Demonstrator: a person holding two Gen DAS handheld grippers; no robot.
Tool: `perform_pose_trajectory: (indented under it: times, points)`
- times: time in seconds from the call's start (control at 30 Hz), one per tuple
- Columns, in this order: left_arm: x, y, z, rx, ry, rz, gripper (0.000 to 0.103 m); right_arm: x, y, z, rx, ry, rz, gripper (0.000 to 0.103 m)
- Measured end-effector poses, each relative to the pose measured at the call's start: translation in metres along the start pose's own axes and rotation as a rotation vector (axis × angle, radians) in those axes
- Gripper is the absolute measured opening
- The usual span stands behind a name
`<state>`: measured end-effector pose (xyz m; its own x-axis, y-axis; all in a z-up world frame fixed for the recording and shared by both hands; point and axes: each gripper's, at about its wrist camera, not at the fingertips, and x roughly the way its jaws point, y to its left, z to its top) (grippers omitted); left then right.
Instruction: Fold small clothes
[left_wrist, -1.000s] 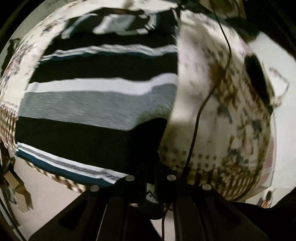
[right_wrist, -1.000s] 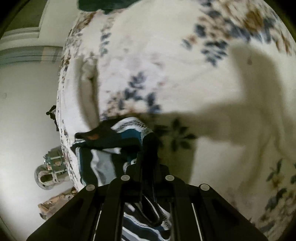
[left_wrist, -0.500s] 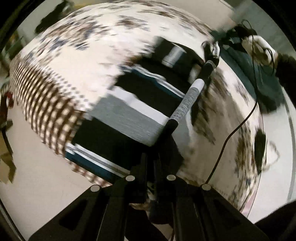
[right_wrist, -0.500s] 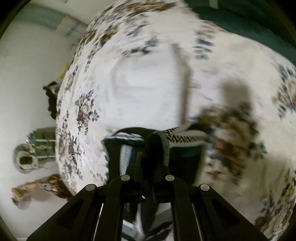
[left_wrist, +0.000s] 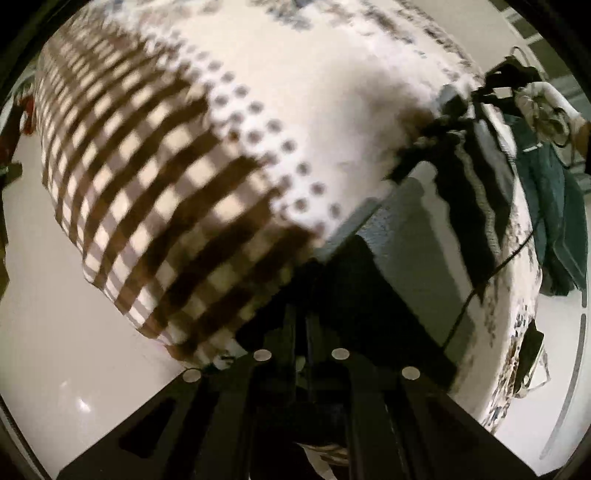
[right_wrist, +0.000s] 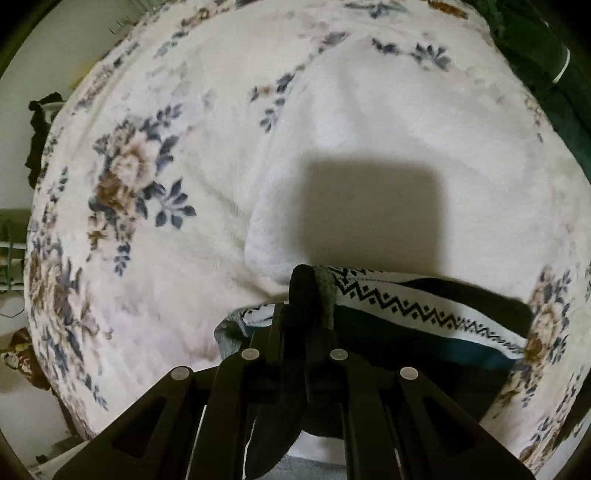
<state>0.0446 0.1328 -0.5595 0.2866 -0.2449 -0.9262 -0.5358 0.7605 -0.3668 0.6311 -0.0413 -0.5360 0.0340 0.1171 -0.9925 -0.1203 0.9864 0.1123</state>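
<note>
Both claws gripped one striped sweater above a blanket-covered bed.

The left claw (left_wrist: 301, 332) was clamped on the dark end of the striped sweater (left_wrist: 413, 221), which stretched taut toward the upper right near the bed's side edge. The right claw (right_wrist: 306, 291) pinched the hem with its zigzag band. The floral blanket (right_wrist: 155, 236) lay broad and bare beyond it; its checked border (left_wrist: 147, 206) met pale floor (left_wrist: 55, 332).

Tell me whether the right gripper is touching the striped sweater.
Touching. The right wrist view shows the right gripper shut on a fold of the striped sweater.
</note>
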Motion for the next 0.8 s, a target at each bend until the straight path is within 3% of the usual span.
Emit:
perform_pose_trajectory:
  times: [0.07,0.13,0.17,0.2,0.27,0.3,0.33,0.43,0.53,0.7,0.8]
  points:
    - [0.006,0.002,0.001,0.003,0.038,-0.028,0.003,0.009,-0.005,0.0,0.043,0.028,0.056,0.011]
    - [0.004,0.003,0.004,-0.005,0.051,-0.032,0.007,0.011,-0.013,-0.003,0.09,0.061,0.147,0.022]
    - [0.002,0.002,0.005,-0.009,0.067,-0.041,0.008,0.008,-0.018,-0.007,0.111,0.076,0.215,0.036]
    - [0.002,0.003,0.007,-0.012,0.079,-0.028,0.02,0.001,-0.024,-0.014,0.131,0.077,0.279,0.051]
    - [-0.001,0.004,0.011,-0.013,0.097,-0.031,0.042,-0.017,-0.039,-0.036,0.143,0.059,0.344,0.063]
    - [-0.005,0.004,0.013,-0.016,0.093,-0.04,0.053,-0.028,-0.048,-0.054,0.129,0.051,0.368,0.064]
    - [-0.007,0.005,0.015,-0.019,0.089,-0.035,0.055,-0.037,-0.056,-0.071,0.12,0.049,0.38,0.064]
    - [-0.009,0.004,0.016,-0.021,0.096,-0.055,0.056,-0.052,-0.09,-0.143,0.129,0.068,0.395,0.071]
    - [0.0,-0.002,0.017,0.005,0.105,-0.05,0.056,-0.038,-0.119,-0.234,0.183,0.168,0.409,0.072]
    - [0.03,0.0,0.015,0.032,0.151,-0.02,0.056,0.041,-0.133,-0.406,0.285,0.458,0.476,0.072]
    - [0.039,-0.001,0.016,0.042,0.147,-0.034,0.057,0.079,-0.124,-0.475,0.319,0.554,0.505,0.072]
